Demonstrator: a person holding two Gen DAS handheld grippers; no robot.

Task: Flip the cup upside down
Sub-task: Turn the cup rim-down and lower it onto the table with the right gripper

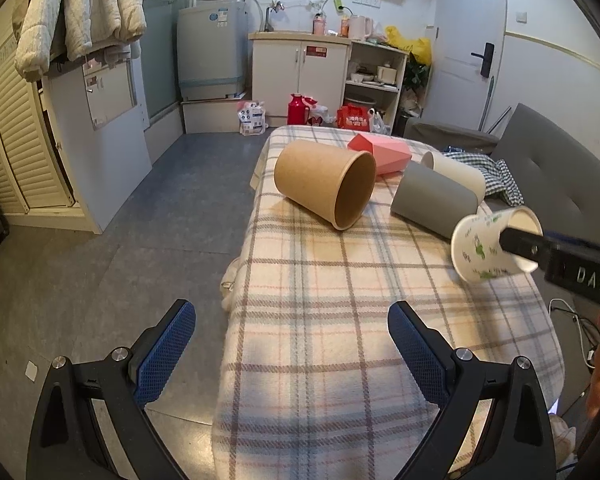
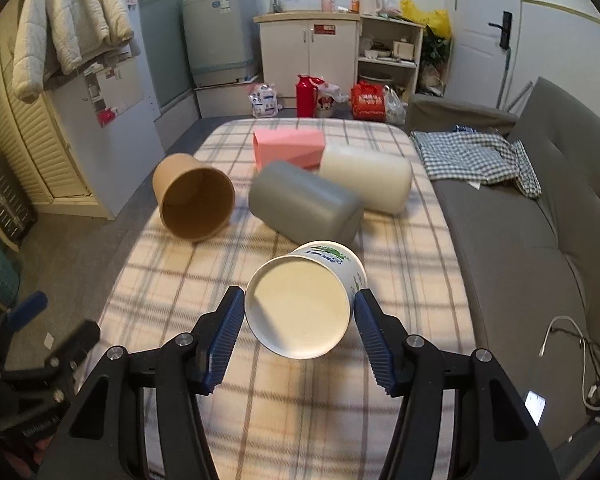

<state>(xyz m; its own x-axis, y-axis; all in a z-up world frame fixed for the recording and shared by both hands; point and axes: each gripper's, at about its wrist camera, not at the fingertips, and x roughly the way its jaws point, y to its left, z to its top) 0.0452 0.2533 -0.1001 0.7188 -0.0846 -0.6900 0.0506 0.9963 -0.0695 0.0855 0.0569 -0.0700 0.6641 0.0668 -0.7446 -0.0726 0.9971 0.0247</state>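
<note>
The right gripper (image 2: 300, 312) holds the white paper cup (image 2: 304, 300) by its sides, up off the checked blanket (image 2: 300, 400), with its open mouth facing the camera. I think the thin cup could get squashed or slip out when it is turned. The left gripper (image 1: 292, 332) is wide open and holds nothing. Only the left view shows the cup's green pictures from the side. Farther back lie a brown cup (image 2: 196, 200), a gray cup (image 2: 304, 204) and a pink box (image 2: 288, 148).
</note>
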